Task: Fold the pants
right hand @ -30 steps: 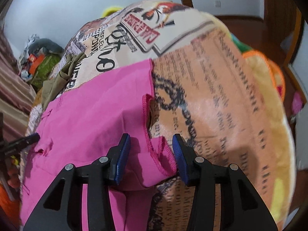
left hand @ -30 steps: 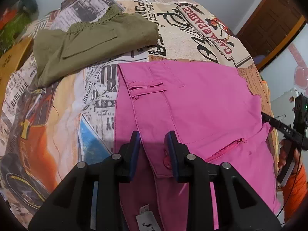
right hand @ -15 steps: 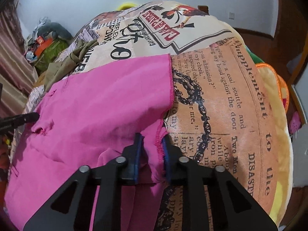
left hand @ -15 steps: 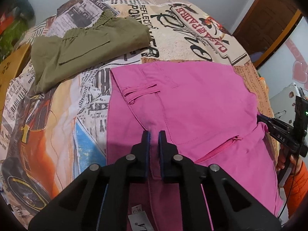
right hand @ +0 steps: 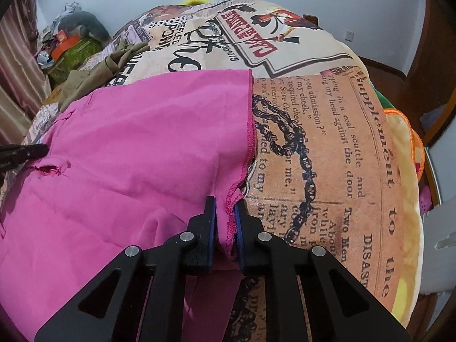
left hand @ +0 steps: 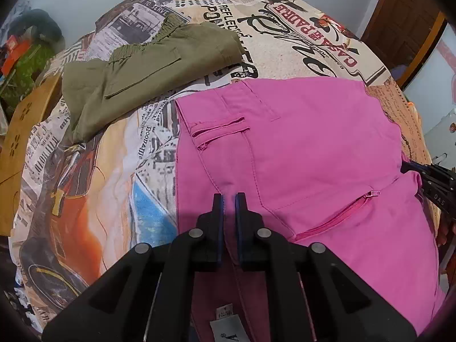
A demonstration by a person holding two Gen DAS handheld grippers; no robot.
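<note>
- Left gripper (left hand: 229, 199) is clamped on the pink pants (left hand: 299, 148) at the waistband.
- Right gripper (right hand: 225, 202) is closing, pinching their stitched hem.
- Olive shorts (left hand: 142, 71) lie at ten o'clock.

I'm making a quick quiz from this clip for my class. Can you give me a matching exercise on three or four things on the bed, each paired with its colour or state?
Things:
1. pants
2. shorts
3. left gripper
4. right gripper

Descriptions:
A. olive green, lying folded at the far side of the bedspread
B. shut on a stitched hem edge
C. pink, spread flat, zip pocket showing
D. shut on the waist end, near a white label

Pairs: 1-C, 2-A, 3-D, 4-B
</note>
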